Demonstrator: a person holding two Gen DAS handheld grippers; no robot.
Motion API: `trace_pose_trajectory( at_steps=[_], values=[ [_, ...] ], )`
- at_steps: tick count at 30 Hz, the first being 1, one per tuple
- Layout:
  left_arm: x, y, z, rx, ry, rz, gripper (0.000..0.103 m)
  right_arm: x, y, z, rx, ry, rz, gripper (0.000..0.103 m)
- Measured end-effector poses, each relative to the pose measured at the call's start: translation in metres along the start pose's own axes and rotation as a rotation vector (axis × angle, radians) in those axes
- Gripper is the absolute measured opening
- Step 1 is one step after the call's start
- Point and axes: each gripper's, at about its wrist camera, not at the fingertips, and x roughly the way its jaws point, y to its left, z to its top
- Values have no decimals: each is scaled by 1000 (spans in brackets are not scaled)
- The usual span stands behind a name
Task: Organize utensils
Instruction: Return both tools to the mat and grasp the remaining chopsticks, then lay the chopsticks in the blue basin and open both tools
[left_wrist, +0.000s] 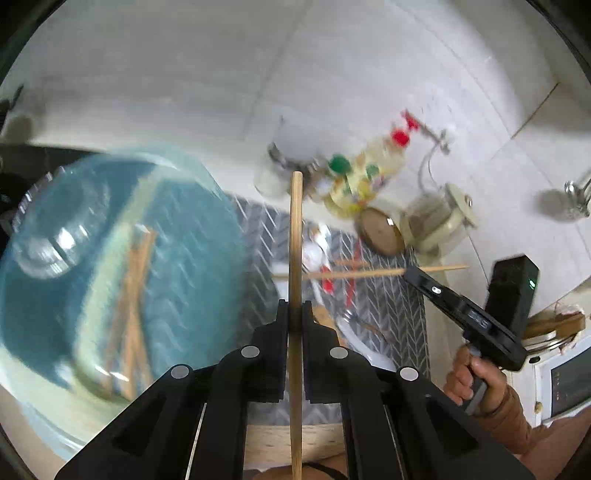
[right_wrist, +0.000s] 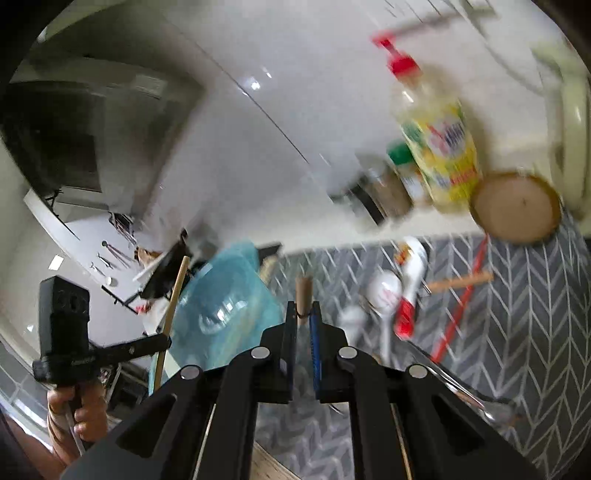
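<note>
Left tongs (left_wrist: 295, 306): closed on a wooden chopstick (left_wrist: 295, 236), which stands upright between the pads.
Right tongs (right_wrist: 304, 314): closed on a second chopstick (right_wrist: 303, 295), seen end-on; from the left camera it sticks out level past the jaws.
Teal tray (left_wrist: 177, 236): left of the grey mat (left_wrist: 399, 314); holds a clear glass bowl (left_wrist: 55, 236) and several chopsticks (left_wrist: 133, 295).
Mat: white spoons (right_wrist: 384, 291), a red-handled utensil (right_wrist: 406, 295) and a red stick (right_wrist: 461, 295) lie loose.
Yellow bottle (right_wrist: 439, 140): by the wall, beside small jars.
</note>
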Motion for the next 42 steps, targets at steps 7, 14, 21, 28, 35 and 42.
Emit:
trace_pose_trajectory(
  at_steps=[7, 14, 21, 28, 35, 42],
  values=[
    [-34, 81, 42, 59, -10, 94, 7, -1, 80, 10, -44, -85, 70, 7],
    [-2, 157, 51, 75, 123, 133, 7, 46, 140, -16, -103, 123, 97, 7],
    [48, 177, 49, 62, 219, 112, 7, 150, 150, -44, -117, 397, 53, 7],
    [76, 184, 49, 44, 246, 181, 8, 227, 143, -37, -131, 478, -19, 10],
    [77, 186, 48, 1, 228, 232, 12, 272, 126, -31, -23, 552, -93, 15],
    [16, 129, 60, 52, 81, 197, 24, 213, 133, 15, -111, 395, -65, 25]
  ],
)
